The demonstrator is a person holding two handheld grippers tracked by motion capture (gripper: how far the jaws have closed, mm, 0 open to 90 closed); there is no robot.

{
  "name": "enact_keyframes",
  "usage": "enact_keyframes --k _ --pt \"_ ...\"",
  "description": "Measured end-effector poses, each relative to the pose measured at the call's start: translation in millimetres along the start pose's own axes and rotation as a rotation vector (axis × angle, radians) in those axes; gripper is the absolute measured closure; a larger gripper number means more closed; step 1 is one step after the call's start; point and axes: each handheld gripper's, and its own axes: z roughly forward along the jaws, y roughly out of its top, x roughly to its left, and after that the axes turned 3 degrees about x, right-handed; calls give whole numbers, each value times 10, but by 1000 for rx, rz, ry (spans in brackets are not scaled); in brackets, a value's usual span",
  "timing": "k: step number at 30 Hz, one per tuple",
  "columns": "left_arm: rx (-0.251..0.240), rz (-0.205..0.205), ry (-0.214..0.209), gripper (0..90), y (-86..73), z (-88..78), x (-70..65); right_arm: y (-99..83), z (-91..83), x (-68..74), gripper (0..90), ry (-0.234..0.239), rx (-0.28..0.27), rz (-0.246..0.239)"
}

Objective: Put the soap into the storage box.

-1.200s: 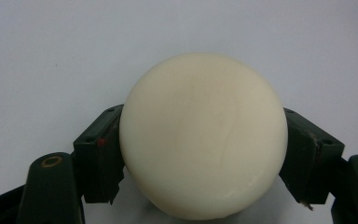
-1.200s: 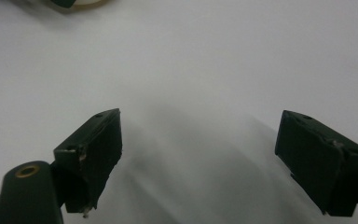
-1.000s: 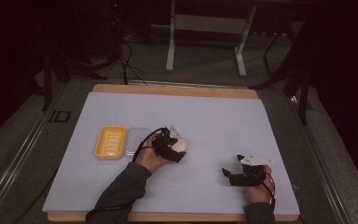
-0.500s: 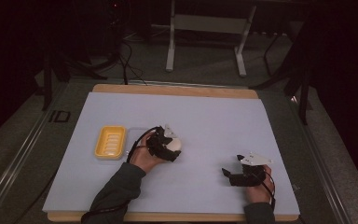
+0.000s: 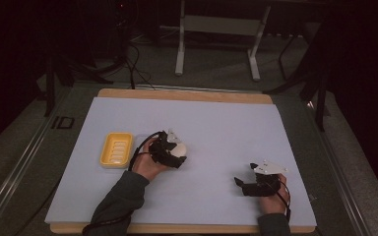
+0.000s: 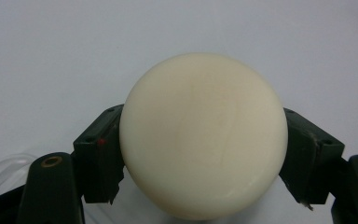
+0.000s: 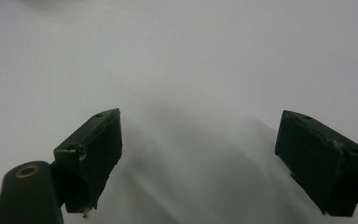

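one cream ball (image 6: pixel 204 135) is clamped between the left gripper (image 5: pixel 169 148) jaws, just right of the yellow tray (image 5: pixel 116 149); grip should be kept centred. right gripper (image 5: pixel 259 183) is held open, empty.

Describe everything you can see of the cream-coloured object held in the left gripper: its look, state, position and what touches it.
The cream object is smooth, rounded and egg-like, with a matte, unmarked surface, perhaps soap or plastic. The left gripper has its two black jaws pressed against its opposite sides. In the high view it sits just right of the yellow ridged tray, over the pale sheet. Whether it rests on the sheet cannot be told.
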Motion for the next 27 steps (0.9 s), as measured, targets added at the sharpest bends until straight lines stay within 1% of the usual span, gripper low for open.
enact_keyframes --k 9,19,25,27 --pt "-4 -21 12 257 -36 -87 50 0 0 1 146 -1 -1 -1" --pt "-4 -19 26 257 -71 -155 71 0 1 4 146 -2 -1 -1" --pt "-4 -25 29 257 -98 -198 100 0 3 4 146 -2 -1 -2" --pt "-9 -33 31 257 -108 -213 109 0 3 4 146 -3 -1 -3"
